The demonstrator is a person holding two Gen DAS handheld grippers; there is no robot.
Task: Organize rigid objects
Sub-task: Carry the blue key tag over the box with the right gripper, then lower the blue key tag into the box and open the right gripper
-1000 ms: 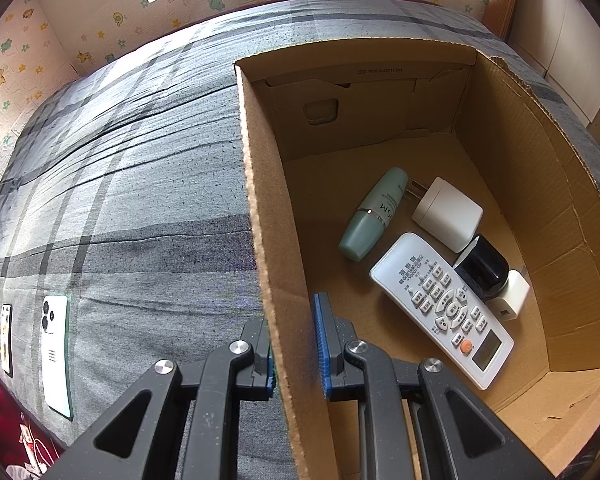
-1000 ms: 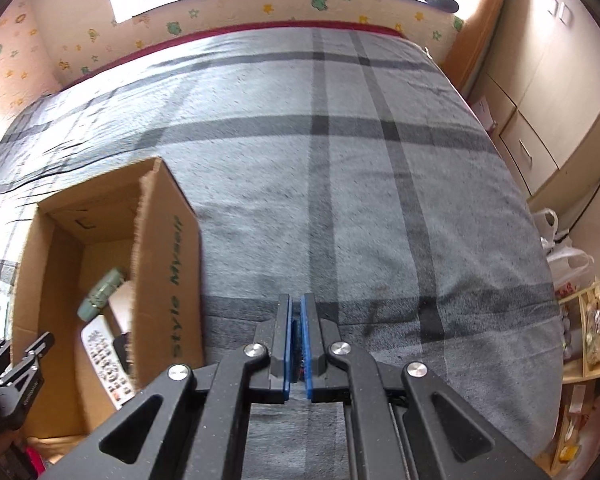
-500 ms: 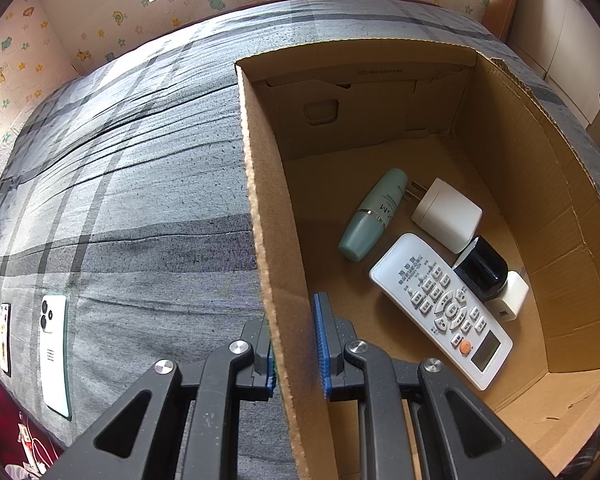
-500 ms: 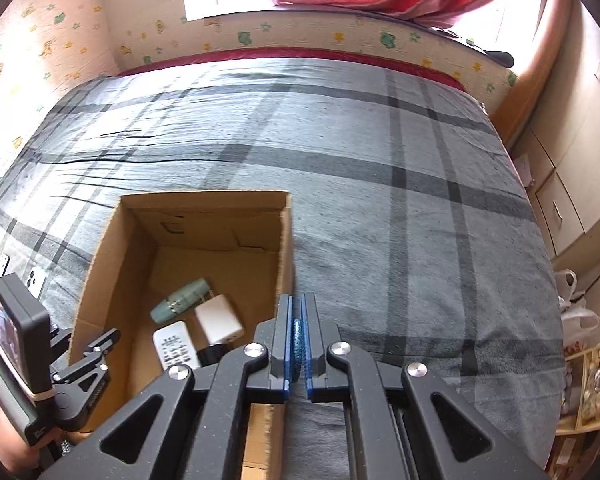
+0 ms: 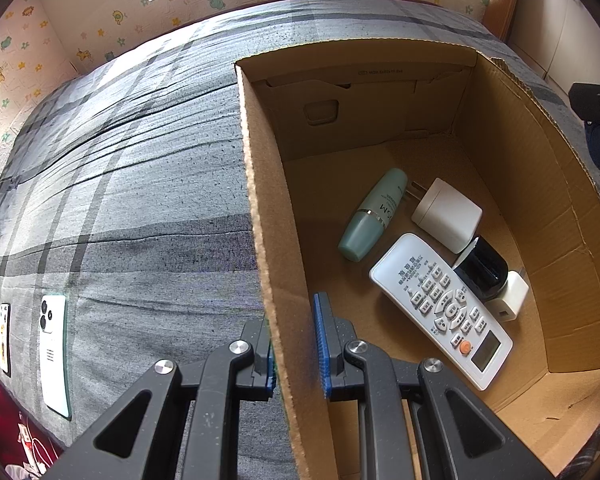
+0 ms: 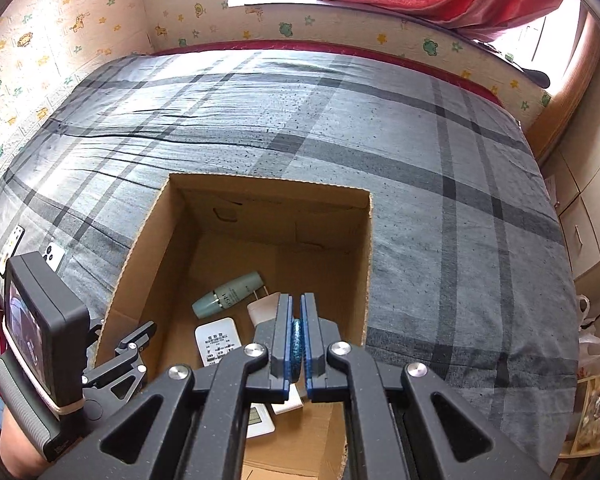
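Observation:
An open cardboard box (image 5: pixel 260 200) sits on the grey plaid bed. My left gripper (image 5: pixel 296 344) is shut on the box's left wall, one pad on each side. Inside lie a green bottle (image 5: pixel 374 214), a white charger (image 5: pixel 448 216), a white remote (image 5: pixel 440 308), a black round object (image 5: pixel 482 268) and a small white adapter (image 5: pixel 508 296). My right gripper (image 6: pixel 296 336) hovers over the box (image 6: pixel 364 260) near its right wall, shut on a thin blue glittery object (image 6: pixel 297 344). Below it show the bottle (image 6: pixel 228 294), the charger (image 6: pixel 264 308) and the remote (image 6: pixel 216 342).
A white phone (image 5: pixel 54 352) and a small flat card-like item (image 5: pixel 5 338) lie on the bed left of the box. In the right wrist view the left tool's screen (image 6: pixel 40 320) and a hand (image 6: pixel 12 440) are at lower left. Cabinets stand beyond the bed's right edge.
The right gripper has swung left from above the bare bedspread to above the box, still shut. The left gripper and box have stayed put.

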